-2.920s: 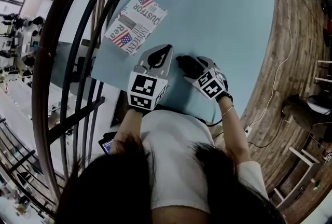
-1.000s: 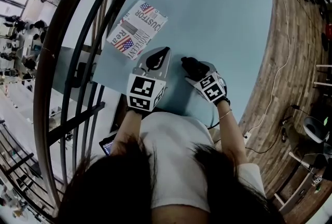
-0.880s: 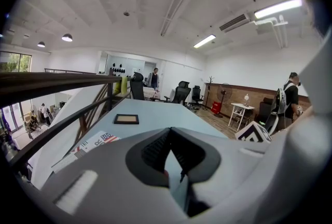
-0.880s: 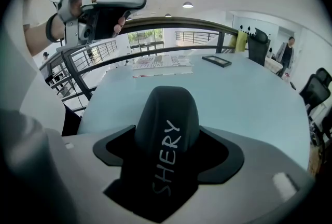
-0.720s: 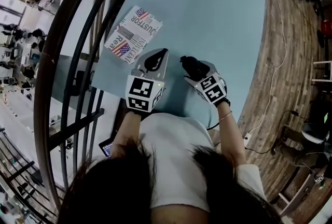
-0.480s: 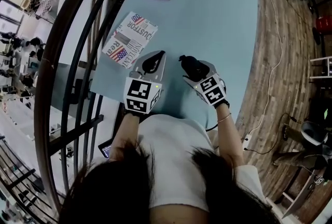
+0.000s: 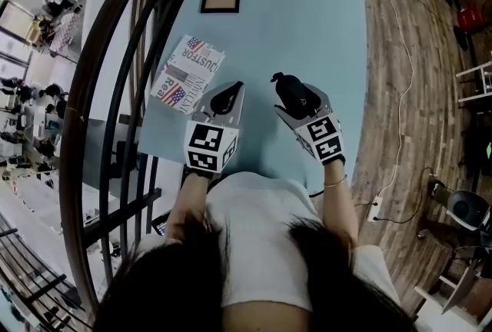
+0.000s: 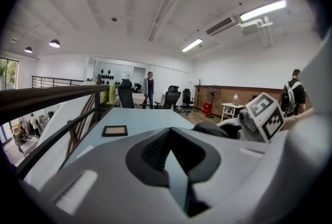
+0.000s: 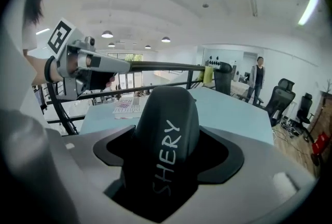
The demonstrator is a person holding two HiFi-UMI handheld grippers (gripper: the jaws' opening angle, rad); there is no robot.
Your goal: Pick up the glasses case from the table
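Observation:
The black glasses case [image 9: 166, 150], with "SHERY" written on it in white, sits between the jaws of my right gripper [image 9: 167, 166], which is shut on it. In the head view the case [image 7: 286, 87] sticks out of the right gripper [image 7: 296, 97] over the near part of the light blue table [image 7: 315, 15]. My left gripper [image 7: 228, 92] hovers beside it to the left, jaws together with nothing between them. In the left gripper view only a thin sliver of table shows between the pads [image 8: 155, 148].
A folded newspaper [image 7: 187, 75] lies at the table's left edge and a small framed picture [image 7: 221, 1] farther back. A dark metal railing [image 7: 115, 77] runs along the left. The wooden floor [image 7: 400, 92], with a cable on it, is at the right. Office chairs and people stand beyond the table.
The head view has shifted, so the table sits lower and more to the left. The right gripper, still holding the case, has edged slightly forward. The left gripper has barely moved.

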